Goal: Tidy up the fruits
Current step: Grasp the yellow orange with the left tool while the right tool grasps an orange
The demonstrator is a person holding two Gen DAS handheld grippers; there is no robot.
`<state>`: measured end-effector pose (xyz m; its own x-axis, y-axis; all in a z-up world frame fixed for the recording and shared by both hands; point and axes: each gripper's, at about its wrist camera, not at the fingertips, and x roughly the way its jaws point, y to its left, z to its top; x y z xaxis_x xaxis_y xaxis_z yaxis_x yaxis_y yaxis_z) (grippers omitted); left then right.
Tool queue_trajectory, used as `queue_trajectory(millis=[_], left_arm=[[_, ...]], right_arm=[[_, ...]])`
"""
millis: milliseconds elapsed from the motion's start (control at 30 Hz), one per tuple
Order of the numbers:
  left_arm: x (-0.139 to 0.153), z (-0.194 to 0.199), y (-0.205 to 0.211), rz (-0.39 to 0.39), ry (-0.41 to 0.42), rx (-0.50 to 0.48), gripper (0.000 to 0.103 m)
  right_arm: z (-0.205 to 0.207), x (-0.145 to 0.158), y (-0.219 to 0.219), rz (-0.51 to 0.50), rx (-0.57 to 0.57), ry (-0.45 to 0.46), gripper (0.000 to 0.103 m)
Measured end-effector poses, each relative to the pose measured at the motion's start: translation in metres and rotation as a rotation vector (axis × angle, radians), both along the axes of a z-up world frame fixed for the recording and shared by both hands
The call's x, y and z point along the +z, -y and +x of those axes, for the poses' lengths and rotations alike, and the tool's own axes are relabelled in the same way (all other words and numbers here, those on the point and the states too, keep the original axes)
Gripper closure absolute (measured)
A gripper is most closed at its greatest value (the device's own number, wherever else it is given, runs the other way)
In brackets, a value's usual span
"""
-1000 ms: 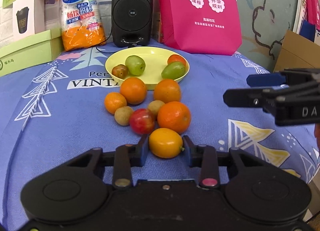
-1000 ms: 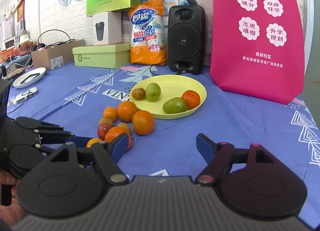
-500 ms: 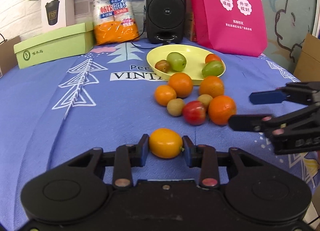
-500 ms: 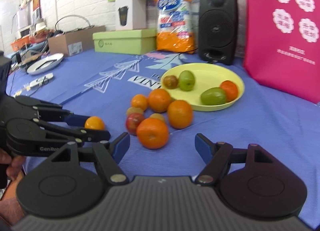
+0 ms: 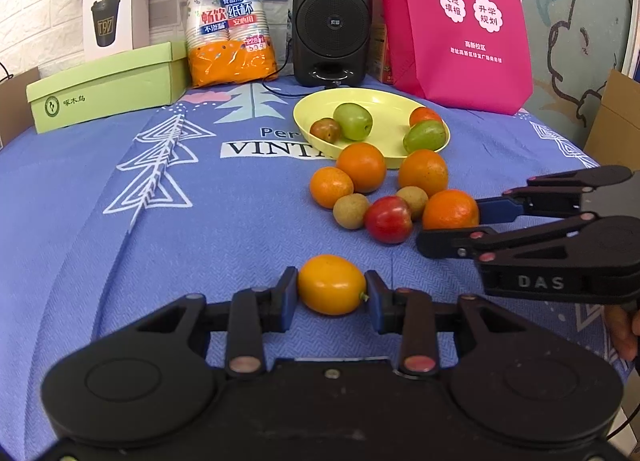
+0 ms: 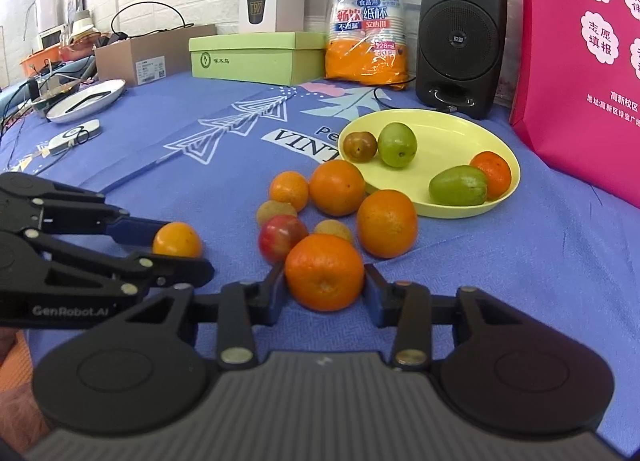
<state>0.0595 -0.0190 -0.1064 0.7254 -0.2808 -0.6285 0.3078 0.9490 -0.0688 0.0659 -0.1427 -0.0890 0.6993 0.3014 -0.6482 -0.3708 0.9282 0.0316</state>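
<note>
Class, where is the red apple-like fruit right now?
In the left wrist view the red fruit lies on the blue cloth right of centre, among two small tan fruits and the orange the right claw grips.

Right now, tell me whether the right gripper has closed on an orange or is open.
Shut on it. The right gripper has just been closing, and both pads now press the sides of the nearest orange on the blue cloth.

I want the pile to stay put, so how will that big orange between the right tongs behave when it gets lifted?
The orange is round, so it could roll if the right tongs, whose jaws just closed on it, let go. Its dimpled peel probably grips well. It sits against the red fruit, so lifting may nudge that one.
</note>
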Motion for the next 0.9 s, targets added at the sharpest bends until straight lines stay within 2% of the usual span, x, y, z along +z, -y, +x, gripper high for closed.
queue_trajectory(millis=[333, 667, 900], left_arm=[[0.004, -0.004, -0.001, -0.019, 0.006, -0.004, 0.068], [0.014, -0.011, -0.004, -0.02, 0.047, -0.005, 0.069], [0.018, -0.008, -0.006, -0.041, 0.045, -0.009, 0.069]], right_arm=[[-0.02, 0.01, 0.021, 0.03, -0.035, 0.007, 0.064], [-0.023, 0.013, 0.036, 0.054, -0.061, 0.01, 0.064], [-0.023, 0.014, 0.04, 0.063, -0.067, 0.014, 0.064]])
